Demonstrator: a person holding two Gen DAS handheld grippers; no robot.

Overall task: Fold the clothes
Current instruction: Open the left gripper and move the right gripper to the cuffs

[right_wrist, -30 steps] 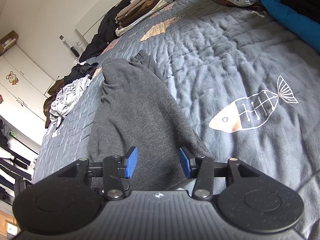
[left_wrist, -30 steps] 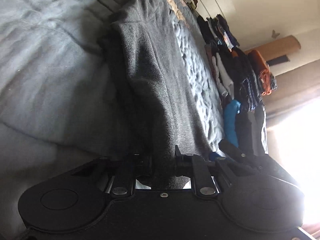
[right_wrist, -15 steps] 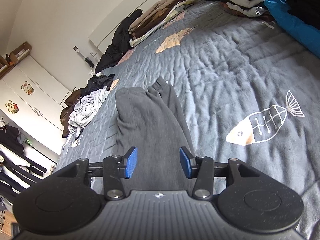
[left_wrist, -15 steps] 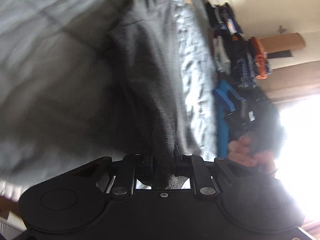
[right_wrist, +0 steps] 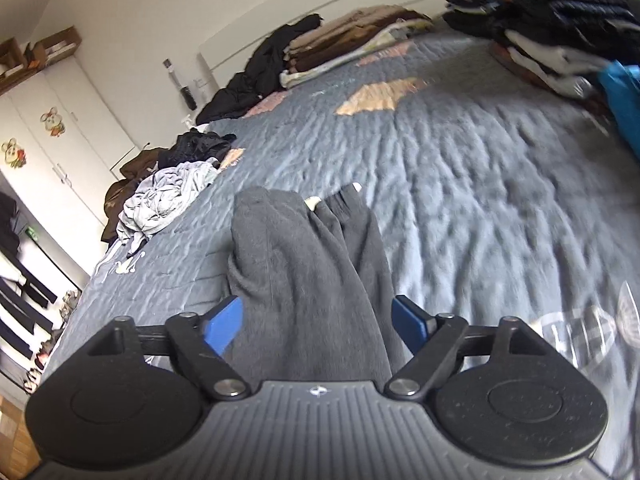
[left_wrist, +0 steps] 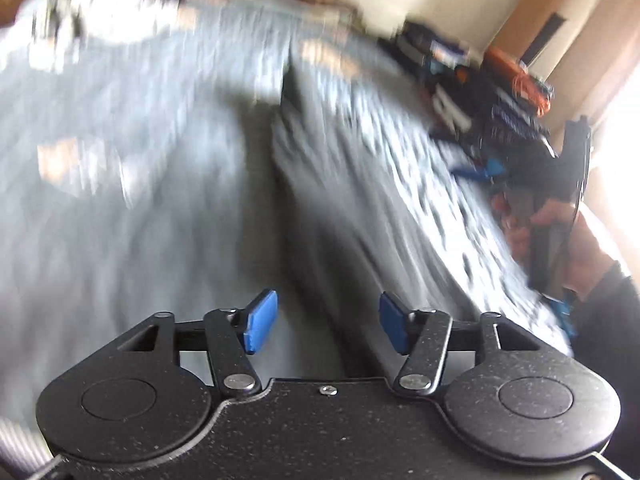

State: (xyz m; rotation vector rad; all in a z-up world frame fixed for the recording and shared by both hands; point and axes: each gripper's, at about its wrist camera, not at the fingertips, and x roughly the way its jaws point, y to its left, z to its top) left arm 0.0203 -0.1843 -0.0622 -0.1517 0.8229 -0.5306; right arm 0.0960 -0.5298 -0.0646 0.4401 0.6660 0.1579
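Note:
A dark grey garment [right_wrist: 308, 272] lies folded lengthwise on the grey-blue quilted bedspread [right_wrist: 472, 184], running away from my right gripper [right_wrist: 318, 326]. That gripper is open, its blue pads on either side of the near end of the cloth without pinching it. In the blurred left wrist view the same garment [left_wrist: 316, 208] shows as a dark strip ahead of my left gripper [left_wrist: 326, 322], which is open with nothing between its blue pads. A hand [left_wrist: 560, 236] holding the other gripper's handle appears at the right of that view.
Stacks of folded clothes [right_wrist: 560, 20] stand along the bed's far right, and a brown and black pile [right_wrist: 344, 44] at the headboard. A crumpled grey heap [right_wrist: 168, 196] lies at the left edge. White wardrobes [right_wrist: 60, 120] stand beyond the bed.
My left gripper has let go of the grey garment and opened, swinging fast so its view is blurred. The right gripper has opened wider and drawn back along the garment.

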